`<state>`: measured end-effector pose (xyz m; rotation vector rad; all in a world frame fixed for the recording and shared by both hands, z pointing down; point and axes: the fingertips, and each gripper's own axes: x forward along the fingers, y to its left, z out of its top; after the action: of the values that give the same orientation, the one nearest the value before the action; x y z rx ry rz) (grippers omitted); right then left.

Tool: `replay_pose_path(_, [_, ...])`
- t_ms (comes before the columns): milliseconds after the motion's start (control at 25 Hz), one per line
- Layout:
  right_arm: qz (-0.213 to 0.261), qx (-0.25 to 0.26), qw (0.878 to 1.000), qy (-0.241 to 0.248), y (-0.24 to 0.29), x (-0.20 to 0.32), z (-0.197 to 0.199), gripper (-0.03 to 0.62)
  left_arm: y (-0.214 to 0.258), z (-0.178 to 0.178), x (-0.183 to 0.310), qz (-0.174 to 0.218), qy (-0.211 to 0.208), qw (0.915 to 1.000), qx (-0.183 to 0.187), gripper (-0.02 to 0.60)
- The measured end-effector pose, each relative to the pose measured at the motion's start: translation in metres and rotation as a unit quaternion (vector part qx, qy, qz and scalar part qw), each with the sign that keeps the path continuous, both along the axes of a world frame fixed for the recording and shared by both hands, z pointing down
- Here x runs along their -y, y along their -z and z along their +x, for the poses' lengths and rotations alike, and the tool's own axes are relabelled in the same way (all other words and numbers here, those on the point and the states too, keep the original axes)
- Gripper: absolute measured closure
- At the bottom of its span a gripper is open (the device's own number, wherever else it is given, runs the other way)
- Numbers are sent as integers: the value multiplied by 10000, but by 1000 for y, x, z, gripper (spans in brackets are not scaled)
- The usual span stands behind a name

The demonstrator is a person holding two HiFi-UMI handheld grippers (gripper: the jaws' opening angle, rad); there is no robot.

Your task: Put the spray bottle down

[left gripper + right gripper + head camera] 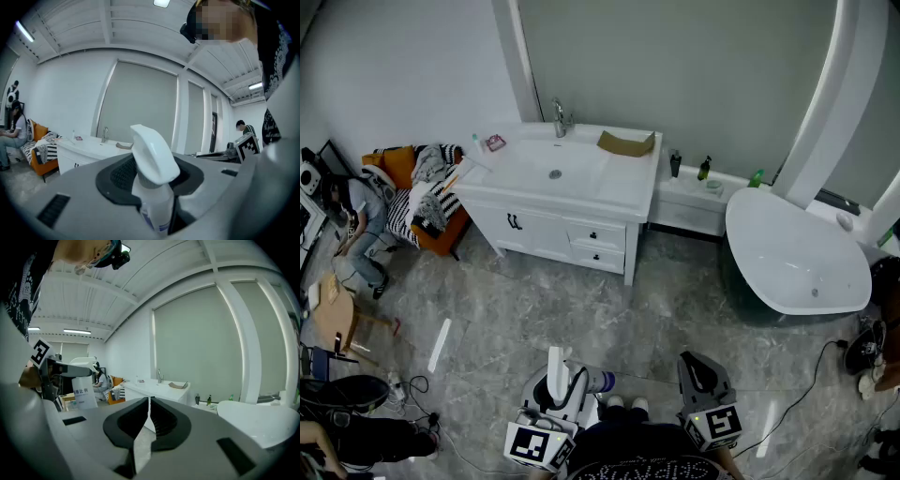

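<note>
Far across the grey marble floor (581, 309) from me stands a white vanity (581, 234) with a basin, a faucet (560, 117) at its far edge and a brown scrap (626, 142) on its right counter. To its right runs a low ledge with two dark bottles (675, 162) and a green one (757, 178), and then a white bathtub (797, 253). On the left side there is an orange sofa (441, 230) heaped with striped cloth, a seated person (356, 234) and a small wooden table (337, 314), with cables trailing over the floor at both near corners. The stretch of floor between my grippers and the vanity is bare. The spray bottle (154, 157) is up in the air at the near end of the room, well short of the vanity. Its long axis is roughly upright, with the white trigger head on top and the labelled body hanging below, and the nozzle faces away from me toward the vanity. The left gripper (157, 174) is clamped on the bottle's neck just under the trigger head, so the head rises above the jaws and the body drops beneath them. The right gripper (149, 401) is off to the bottle's right, apart from it. Its jaws are closed tip to tip and hold nothing.
</note>
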<state>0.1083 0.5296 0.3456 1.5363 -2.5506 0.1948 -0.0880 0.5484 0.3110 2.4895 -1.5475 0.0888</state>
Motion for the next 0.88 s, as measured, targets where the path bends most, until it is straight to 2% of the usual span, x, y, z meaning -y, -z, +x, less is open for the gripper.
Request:
replay_pose_path(400, [-18,67,9999,-103,-5,7,35,566,1,32,11,53,-53,10000,-26,419])
replay_pose_path(520, [54,247,9997,-55,-3,10,48,566,0,44,15,65,-28,10000,-36,418])
replay_pose_path(640, [99,525,9986,53,-6,13,59,566,0,54,21,99,41,9999,-55,418])
replay_pose_path(880, [-101,494,9986,150,-18,29,72,566,3,61,34,192,271,9994,-94,417])
